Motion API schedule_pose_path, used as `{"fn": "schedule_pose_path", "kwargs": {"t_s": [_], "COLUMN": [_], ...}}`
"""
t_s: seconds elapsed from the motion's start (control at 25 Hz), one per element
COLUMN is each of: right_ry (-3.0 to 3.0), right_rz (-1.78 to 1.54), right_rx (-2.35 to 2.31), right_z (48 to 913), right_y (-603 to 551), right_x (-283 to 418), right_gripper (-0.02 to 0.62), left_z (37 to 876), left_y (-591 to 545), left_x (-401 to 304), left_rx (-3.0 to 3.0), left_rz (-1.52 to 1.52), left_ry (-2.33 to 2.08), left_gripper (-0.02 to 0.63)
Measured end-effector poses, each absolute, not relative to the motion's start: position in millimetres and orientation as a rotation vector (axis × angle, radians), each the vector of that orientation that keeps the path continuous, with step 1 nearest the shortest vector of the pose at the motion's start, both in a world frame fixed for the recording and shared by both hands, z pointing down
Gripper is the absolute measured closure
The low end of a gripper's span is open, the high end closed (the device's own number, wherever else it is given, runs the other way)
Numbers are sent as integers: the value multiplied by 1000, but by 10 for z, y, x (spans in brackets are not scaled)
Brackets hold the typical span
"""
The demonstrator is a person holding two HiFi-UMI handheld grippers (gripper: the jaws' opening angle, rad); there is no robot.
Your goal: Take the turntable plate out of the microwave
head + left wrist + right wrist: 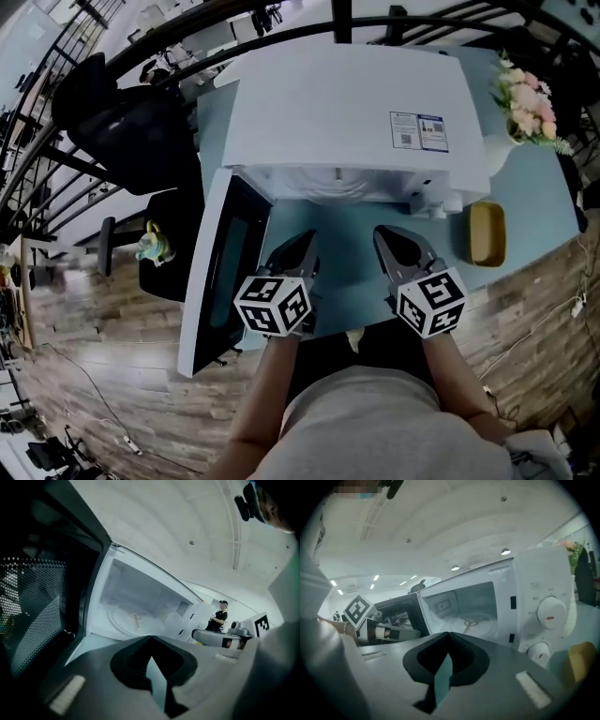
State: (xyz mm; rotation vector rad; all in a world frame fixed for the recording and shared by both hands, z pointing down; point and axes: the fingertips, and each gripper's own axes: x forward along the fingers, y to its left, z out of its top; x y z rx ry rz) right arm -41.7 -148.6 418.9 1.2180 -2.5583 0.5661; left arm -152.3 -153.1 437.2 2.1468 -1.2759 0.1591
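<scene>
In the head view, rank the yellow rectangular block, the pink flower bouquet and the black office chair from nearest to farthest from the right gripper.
1. Yellow rectangular block, just right of the right gripper.
2. Pink flower bouquet, farther back on the right.
3. Black office chair, far left.

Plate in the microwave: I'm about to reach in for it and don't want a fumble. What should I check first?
1. Door swung open: ok.
2. Plate in sight inside the microwave, nothing on it: ok.
3. Left gripper fingers apart for the rim: not ok, shut.
4. Right gripper fingers apart: not ok, shut.
5. Both grippers empty: ok.
6. Plate lifts free: cannot tell.
</scene>
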Motion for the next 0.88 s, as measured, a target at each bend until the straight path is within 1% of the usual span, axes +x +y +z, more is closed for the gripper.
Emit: {"fn": "schedule_pose_path", "kwargs": {"t_s": [0.2,0.36,0.4,0.48,0.56,0.68,0.88], "right_ry": [-2516,-2488,-2483,-2472,-2458,-2443,-2421], "right_rz": [606,624,628,636,640,649,679], "right_rx": [1304,1328,1327,1325,1327,1330,1331], "right_z": [4251,4327,4348,4390,4434,4496,4599], "right_y": [-1486,-1477,-1481,-1485,-1492,-1530,-1577], "right_x": [-356,-381,-395,-422,-434,-454,-495], "right_gripper": [583,583,583,583,583,583,583], "left_z": [4475,4538,4549,4590,4654,4760,4912], "left_y": [-1643,-1743,-1767,-1800,-1823,-1888,-1985], "left_x": [-1525,-1515,-1506,-1473,-1431,-1396,-1399], "left_rx": [2137,2101,2088,2066,2053,2031,1990], "left_rz": [136,56,29,2,9,21,37], "left_ry": [-1239,-1180,-1164,-1134,-1114,-1103,-1098], "left_gripper": [604,604,598,549,525,509,509]}}
